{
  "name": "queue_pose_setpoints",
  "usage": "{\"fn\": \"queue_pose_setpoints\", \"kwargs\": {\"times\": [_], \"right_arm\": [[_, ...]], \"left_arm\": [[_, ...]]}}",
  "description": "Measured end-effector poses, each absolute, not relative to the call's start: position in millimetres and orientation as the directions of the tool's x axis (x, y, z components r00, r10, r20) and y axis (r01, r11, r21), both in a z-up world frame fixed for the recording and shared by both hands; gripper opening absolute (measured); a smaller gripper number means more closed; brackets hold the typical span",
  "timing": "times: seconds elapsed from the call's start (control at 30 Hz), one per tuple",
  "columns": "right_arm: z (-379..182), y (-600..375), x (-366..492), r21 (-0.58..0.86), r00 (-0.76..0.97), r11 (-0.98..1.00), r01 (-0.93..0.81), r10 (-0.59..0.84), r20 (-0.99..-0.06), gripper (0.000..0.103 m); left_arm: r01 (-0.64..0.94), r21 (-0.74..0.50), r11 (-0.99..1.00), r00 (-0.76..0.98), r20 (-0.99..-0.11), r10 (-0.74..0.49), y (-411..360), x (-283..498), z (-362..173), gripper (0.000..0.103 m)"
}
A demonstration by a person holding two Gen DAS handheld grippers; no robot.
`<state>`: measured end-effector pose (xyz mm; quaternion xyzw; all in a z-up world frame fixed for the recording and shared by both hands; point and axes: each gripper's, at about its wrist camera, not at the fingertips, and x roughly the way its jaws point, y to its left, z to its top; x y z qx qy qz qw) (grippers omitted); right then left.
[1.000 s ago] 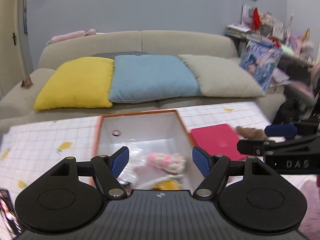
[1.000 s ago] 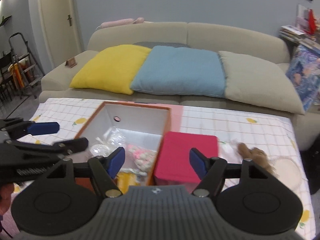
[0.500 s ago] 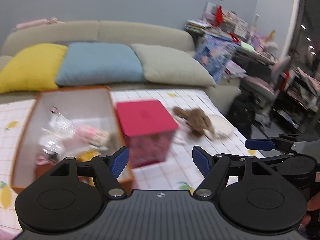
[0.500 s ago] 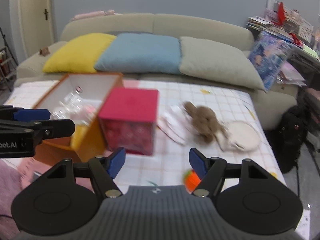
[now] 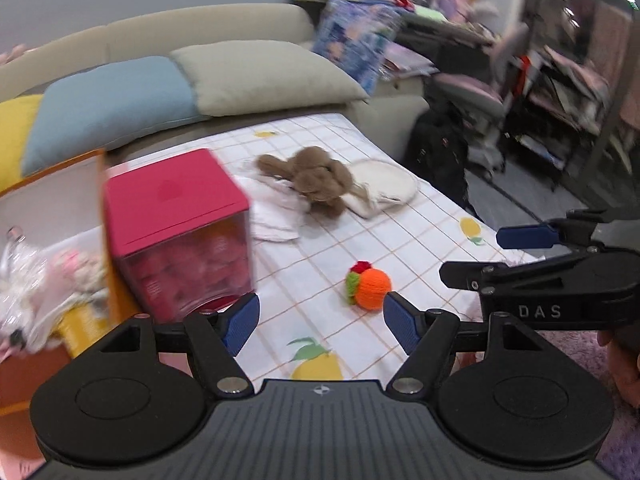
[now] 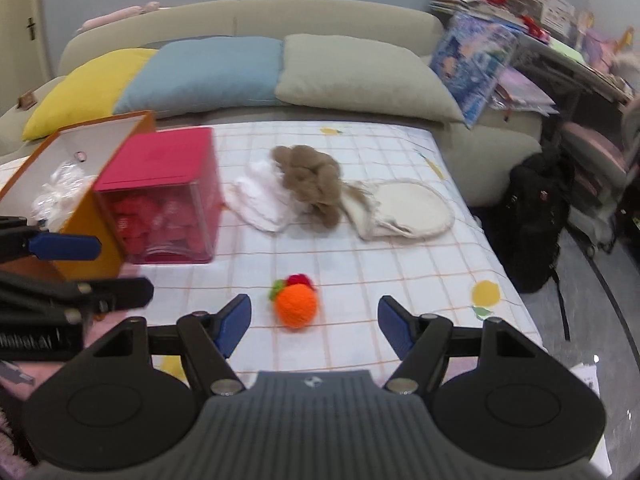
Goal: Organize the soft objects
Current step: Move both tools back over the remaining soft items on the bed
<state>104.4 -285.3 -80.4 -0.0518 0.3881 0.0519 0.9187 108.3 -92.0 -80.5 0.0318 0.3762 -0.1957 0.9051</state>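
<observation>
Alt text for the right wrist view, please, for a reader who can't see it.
The open, empty right gripper points at an orange knitted ball lying on a checked tablecloth. Farther back lie a brown plush toy, white cloth and a round cream pad; a red-lidded box stands left.

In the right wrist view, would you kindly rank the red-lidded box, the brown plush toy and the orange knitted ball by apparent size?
1. red-lidded box
2. brown plush toy
3. orange knitted ball, smallest though nearest the camera, so the order looks safe.
</observation>
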Motion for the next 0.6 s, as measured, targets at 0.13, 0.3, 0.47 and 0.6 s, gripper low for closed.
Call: {"fn": "queue_pose_setpoints", "kwargs": {"times": [0.13, 0.3, 0.47, 0.6], "right_arm": [[-92, -302, 119, -0.102, 0.679, 0.992, -0.076, -0.023, -0.734, 0.069], [-107, -324, 140, -0.113, 0.654, 0.993, -0.029, -0.067, -0.753, 0.068], [-127, -350, 156, 0.025, 0.563, 0.998, 0.064, -0.016, -0.826, 0.055], [-131, -356, 156, 0.081, 0.55, 0.992, 0.097, 0.014, -0.835, 0.054]], "left_arm": [[0.409, -0.099, 0.907, 0.607, -0.713, -0.351, -117, 127, -90, 0.083], [0.428, -0.102, 0.898, 0.572, -0.739, -0.357, -148, 150, -109, 0.081], [0.424, -0.084, 0.902, 0.542, -0.774, -0.327, -165, 165, -129, 0.08], [0.434, -0.036, 0.9, 0.521, -0.805, -0.284, -174, 176, -144, 0.08]]}}
